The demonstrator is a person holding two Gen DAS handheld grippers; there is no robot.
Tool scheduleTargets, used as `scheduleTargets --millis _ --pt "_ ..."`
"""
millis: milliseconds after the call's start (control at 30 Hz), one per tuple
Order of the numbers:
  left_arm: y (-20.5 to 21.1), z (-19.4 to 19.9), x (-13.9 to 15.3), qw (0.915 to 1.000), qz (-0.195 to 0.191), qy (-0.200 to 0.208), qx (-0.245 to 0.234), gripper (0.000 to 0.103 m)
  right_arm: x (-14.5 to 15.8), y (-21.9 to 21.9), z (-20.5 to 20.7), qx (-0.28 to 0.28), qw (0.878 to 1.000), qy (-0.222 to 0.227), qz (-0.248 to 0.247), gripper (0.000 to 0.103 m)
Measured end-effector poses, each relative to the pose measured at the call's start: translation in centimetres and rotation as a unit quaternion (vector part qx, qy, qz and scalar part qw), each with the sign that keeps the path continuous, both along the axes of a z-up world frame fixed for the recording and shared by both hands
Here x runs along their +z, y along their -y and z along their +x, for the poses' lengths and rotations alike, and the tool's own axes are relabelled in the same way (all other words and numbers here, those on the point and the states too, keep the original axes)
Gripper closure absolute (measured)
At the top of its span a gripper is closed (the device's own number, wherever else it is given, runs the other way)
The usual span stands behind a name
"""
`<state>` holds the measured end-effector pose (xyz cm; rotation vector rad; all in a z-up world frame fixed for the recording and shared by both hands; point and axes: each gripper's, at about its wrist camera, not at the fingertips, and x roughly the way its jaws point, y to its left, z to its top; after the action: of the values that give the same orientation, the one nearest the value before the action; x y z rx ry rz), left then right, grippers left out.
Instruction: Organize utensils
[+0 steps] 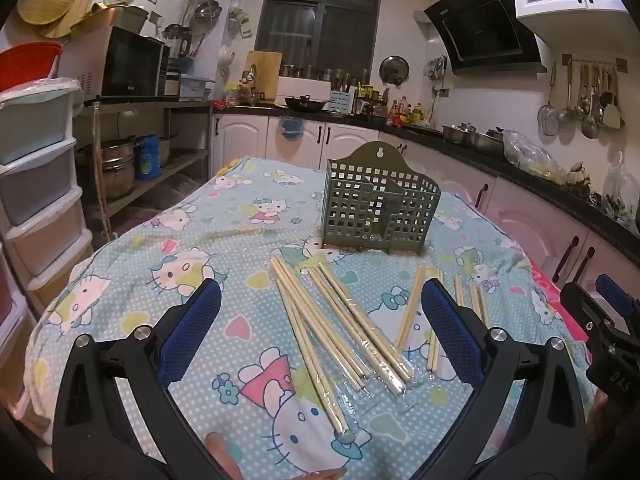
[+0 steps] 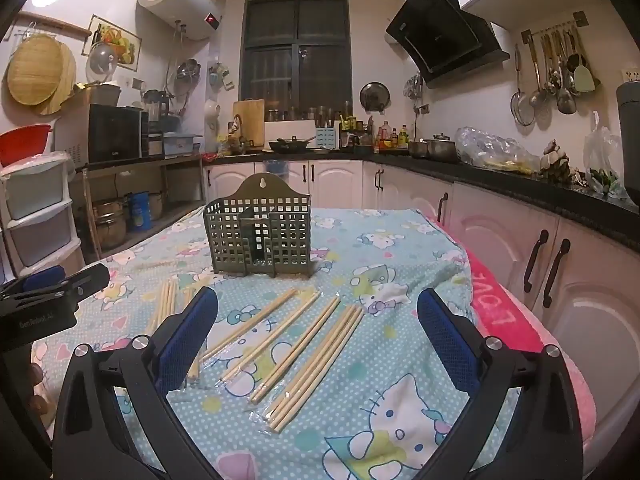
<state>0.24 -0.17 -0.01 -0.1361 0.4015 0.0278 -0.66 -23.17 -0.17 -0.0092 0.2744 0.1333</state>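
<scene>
A green perforated utensil holder (image 1: pixel 378 210) stands upright on the Hello Kitty cloth, also in the right wrist view (image 2: pixel 260 236). Several pairs of wooden chopsticks in clear wrappers (image 1: pixel 340 324) lie flat in front of it; they also show in the right wrist view (image 2: pixel 304 348). My left gripper (image 1: pixel 320 304) is open and empty, hovering above the chopsticks. My right gripper (image 2: pixel 318 312) is open and empty, above the chopsticks on its side. Each gripper shows at the edge of the other's view: the right one (image 1: pixel 608 328), the left one (image 2: pixel 52 296).
The table is covered with a light blue Hello Kitty cloth (image 1: pixel 180 264), with a pink towel (image 2: pixel 504 312) along its right edge. Plastic drawers (image 1: pixel 36 200) stand left, kitchen cabinets and counter (image 2: pixel 520 216) right and behind.
</scene>
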Motion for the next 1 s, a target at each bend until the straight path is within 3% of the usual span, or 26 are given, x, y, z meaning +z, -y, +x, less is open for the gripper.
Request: scheduleTargets --millis 1000 --pt "0.44 -0.02 -0.45 1.0000 0.000 0.001 -0.001 0.011 -0.45 -0.06 0.20 0.002 1.000 -0.004 0.001 0.006"
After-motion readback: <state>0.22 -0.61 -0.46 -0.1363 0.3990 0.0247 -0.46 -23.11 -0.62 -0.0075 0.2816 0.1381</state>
